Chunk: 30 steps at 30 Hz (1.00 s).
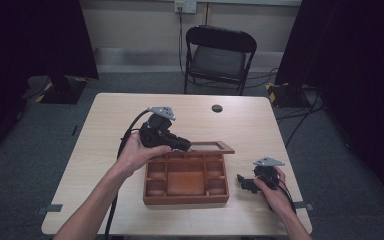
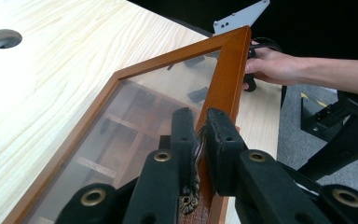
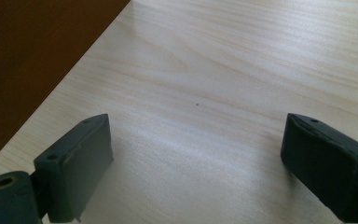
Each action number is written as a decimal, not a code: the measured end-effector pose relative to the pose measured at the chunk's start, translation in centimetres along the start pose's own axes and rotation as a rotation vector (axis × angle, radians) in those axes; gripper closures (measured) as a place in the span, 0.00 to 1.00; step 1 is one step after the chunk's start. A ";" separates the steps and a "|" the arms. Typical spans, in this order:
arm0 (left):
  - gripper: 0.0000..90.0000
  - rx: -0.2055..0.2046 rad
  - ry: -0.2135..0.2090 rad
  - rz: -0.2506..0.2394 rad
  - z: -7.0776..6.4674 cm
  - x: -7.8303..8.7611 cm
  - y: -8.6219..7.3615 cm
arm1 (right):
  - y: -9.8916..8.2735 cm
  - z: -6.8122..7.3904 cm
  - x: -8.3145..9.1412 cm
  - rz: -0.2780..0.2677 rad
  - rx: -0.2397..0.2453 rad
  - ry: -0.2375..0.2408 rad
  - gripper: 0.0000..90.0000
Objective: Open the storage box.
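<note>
A brown wooden box (image 1: 186, 180) with several compartments sits at the table's front middle. Its glass-paned lid (image 1: 211, 147) is swung up off the box. My left gripper (image 1: 187, 146) is shut on the lid's front edge; in the left gripper view the pads (image 2: 182, 135) pinch the wooden frame (image 2: 226, 79) at its small brass latch (image 2: 192, 198). Through the pane (image 2: 140, 116) the compartments show. My right gripper (image 1: 240, 180) rests on the table right of the box, jaws wide open with bare tabletop between them (image 3: 196, 154). The box's side (image 3: 32, 60) fills the upper left of the right gripper view.
The light wooden table (image 1: 105, 135) has a round cable hole (image 1: 217, 108) at the back. A black folding chair (image 1: 219, 57) stands behind it. Dark curtains hang on both sides, and cables lie on the grey floor at right.
</note>
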<state>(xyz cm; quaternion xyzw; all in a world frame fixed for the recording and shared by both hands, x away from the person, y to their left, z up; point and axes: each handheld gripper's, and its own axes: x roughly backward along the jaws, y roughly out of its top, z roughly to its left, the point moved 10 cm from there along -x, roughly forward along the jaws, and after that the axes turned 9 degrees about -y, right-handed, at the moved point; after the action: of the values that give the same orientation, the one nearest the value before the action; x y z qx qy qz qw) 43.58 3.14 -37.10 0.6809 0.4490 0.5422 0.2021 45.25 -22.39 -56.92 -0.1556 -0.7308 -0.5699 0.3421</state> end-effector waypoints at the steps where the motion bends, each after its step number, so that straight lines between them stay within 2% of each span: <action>1: 0.91 0.003 0.000 -0.003 0.0 0.0 0.1 | 0.0 0.0 0.0 0.001 -0.001 0.000 0.09; 16: 0.91 0.002 0.012 -0.004 0.6 0.4 0.8 | 0.0 0.0 0.0 0.000 0.000 0.001 0.09; 19: 0.91 -0.001 0.004 -0.003 0.7 0.5 0.9 | 0.0 0.0 0.0 0.000 0.000 0.001 0.09; 30: 0.91 0.015 0.008 -0.013 0.9 0.6 1.3 | 0.0 0.0 0.0 0.001 -0.001 0.001 0.09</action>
<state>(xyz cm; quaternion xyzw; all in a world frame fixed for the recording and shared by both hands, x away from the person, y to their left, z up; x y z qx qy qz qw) 44.93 3.22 -36.08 0.6771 0.4586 0.5402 0.1986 45.24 -22.38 -56.91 -0.1556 -0.7302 -0.5702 0.3427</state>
